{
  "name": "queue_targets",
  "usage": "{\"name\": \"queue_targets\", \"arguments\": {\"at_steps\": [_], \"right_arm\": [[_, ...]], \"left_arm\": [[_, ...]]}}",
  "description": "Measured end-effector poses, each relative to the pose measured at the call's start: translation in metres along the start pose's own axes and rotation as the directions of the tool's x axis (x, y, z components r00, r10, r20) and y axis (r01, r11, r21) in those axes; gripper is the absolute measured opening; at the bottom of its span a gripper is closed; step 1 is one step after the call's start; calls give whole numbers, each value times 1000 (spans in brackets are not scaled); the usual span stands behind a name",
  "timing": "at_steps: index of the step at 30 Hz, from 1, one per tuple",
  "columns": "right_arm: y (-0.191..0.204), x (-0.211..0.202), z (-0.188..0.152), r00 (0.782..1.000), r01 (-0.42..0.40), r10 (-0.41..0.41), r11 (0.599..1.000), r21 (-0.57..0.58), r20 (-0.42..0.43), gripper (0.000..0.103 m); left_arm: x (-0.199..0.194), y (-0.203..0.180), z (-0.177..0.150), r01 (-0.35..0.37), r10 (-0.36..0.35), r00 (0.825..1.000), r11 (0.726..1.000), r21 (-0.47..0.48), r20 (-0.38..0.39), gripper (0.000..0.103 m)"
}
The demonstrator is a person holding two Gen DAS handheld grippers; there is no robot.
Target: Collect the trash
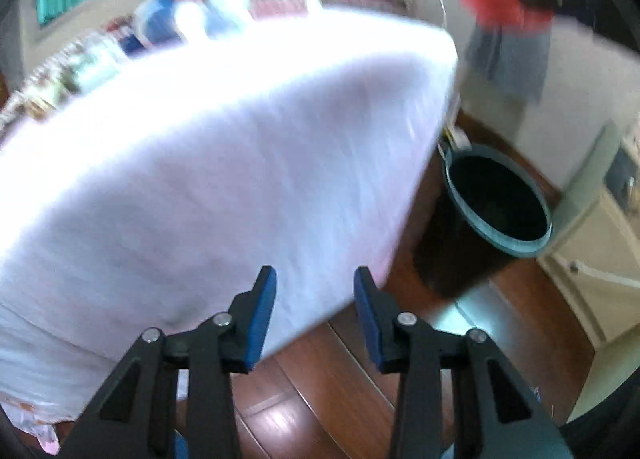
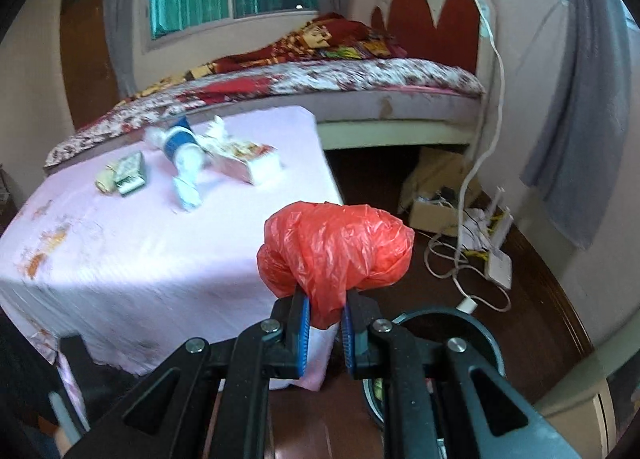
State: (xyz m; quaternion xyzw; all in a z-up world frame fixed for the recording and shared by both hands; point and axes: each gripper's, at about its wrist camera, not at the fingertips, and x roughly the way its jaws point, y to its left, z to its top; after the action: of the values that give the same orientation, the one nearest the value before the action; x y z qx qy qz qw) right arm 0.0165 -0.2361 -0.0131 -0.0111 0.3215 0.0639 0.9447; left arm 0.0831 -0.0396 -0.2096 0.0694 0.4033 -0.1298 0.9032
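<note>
Right tool: blue ribbed pads pinched tight on the gathered neck of a crumpled red plastic bag. The film is thin, wrinkled and semi-glossy; it bulges into a rounded lump above the fingertips, with a short tail hanging down between the pads. The bag is carried in the air, off the corner of the tabletop.

Left tool: black hinged arms, smooth blue pads, jaws partly apart with nothing between them. It hangs over the near edge of the tabletop, with dark red-brown plank floor showing through the gap. This view is heavily motion-blurred.

Tabletop: draped in a pale pink cloth with faint orange print near one edge. On its far part lie a clear plastic bottle with a blue label, on its side; a flat printed carton just beside it; a small green packet touching a yellowish crumpled scrap.

Bin: round, dark interior, grey-green rim, standing on the floor beside the tabletop's corner; in the right wrist view its rim shows directly below the right tool.

Beyond: a bed with a floral quilted cover and a scalloped red headboard; white cable coiled on the floor next to a cardboard box; grey curtain at right.
</note>
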Motion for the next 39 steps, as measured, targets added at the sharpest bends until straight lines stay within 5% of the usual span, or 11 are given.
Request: {"name": "queue_targets", "arguments": {"at_steps": [6, 14, 23, 33, 36, 39], "right_arm": [[68, 32, 22, 992, -125, 124, 990, -59, -18, 15], [168, 102, 66, 964, -267, 261, 951, -153, -58, 15], [230, 141, 97, 948, -318, 309, 925, -208, -77, 15], [253, 183, 111, 937, -343, 315, 911, -227, -151, 15], [260, 205, 116, 931, -349, 311, 911, -219, -192, 15], [263, 229, 118, 930, -338, 291, 917, -212, -226, 15]], "left_arm": [[-59, 75, 61, -131, 147, 977, 985, -111, 156, 42], [-87, 220, 95, -298, 341, 927, 922, -246, 154, 43], [-105, 286, 88, -325, 365, 927, 894, -307, 84, 47], [-110, 309, 97, -320, 362, 930, 889, -328, 72, 49], [-101, 328, 102, -318, 353, 934, 887, -333, 49, 63], [-90, 348, 102, -333, 361, 933, 878, -345, 17, 63]]}}
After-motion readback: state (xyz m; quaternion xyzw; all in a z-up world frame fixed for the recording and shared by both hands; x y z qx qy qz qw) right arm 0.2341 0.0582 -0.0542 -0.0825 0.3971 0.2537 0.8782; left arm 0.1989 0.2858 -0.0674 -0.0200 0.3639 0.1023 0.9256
